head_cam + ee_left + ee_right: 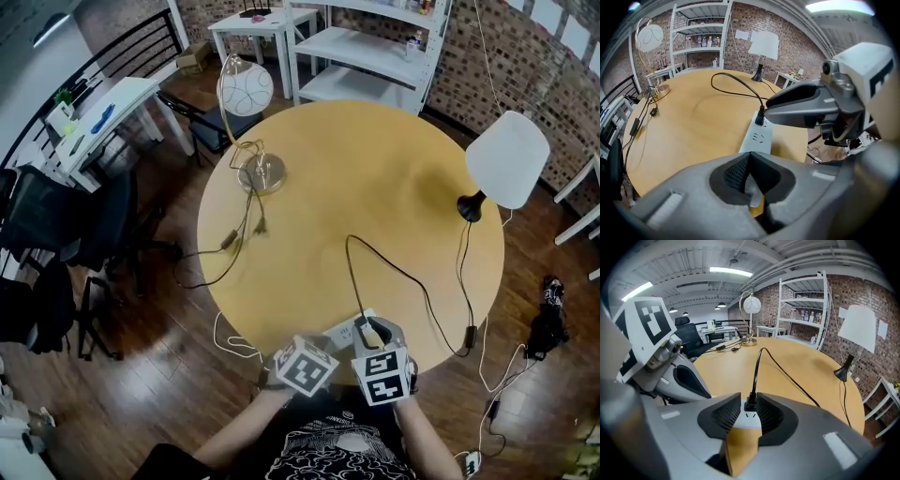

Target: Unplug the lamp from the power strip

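A round wooden table holds two lamps: a globe lamp at 10 o'clock and a white-shade lamp at 2 o'clock. One white power strip lies at 6 o'clock.

Square black-and-white markers cover both gripper cubes, and the shirt print is too small to read.

The left gripper has its jaws together over the strip's near end. The right gripper has its jaws apart around the one black plug, which is seated in the strip.

Only the left gripper view shows the strip's empty sockets.

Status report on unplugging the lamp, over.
Left gripper shut on near end of power strip. Right gripper open, jaws either side of black plug, plug seated in strip. Nothing in the way; cord slack on table.
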Demonstrator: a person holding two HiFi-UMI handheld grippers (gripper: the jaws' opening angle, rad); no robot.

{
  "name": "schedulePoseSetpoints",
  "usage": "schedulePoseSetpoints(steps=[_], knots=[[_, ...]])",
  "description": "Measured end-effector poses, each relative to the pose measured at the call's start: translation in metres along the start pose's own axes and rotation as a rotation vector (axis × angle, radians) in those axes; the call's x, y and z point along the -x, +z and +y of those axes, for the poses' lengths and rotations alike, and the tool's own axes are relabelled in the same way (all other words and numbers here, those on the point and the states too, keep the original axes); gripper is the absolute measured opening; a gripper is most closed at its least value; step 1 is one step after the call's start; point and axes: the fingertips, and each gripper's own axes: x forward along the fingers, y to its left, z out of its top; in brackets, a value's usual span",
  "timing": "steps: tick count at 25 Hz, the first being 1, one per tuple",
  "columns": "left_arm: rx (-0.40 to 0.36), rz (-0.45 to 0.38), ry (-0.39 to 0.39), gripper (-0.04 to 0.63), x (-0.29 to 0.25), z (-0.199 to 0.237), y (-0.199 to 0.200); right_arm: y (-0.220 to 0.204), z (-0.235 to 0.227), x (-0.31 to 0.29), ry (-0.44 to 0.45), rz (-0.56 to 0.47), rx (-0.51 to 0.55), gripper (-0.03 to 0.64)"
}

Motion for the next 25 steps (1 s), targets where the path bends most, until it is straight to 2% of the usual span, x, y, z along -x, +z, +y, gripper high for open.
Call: schedulePoseSetpoints(steps=[9,19,25], knots=[[0.018,0.01,-0.024,0.005,0.001,-0.001,0.002,-0.011,-0.002,-0.026,0.019,0.042,-0.003,0.138],[-0.006,0.042,-0.031,0.003,0.001,-0.002,0.007,-0.009,-0.003,-0.03,0.003,0.032,0.003,0.103],[-0.007,0.044,-0.038,0.003,0.001,-0.003,0.008,0.015,-0.006,-0.014,-0.009,-0.043,-0.01,0.101]])
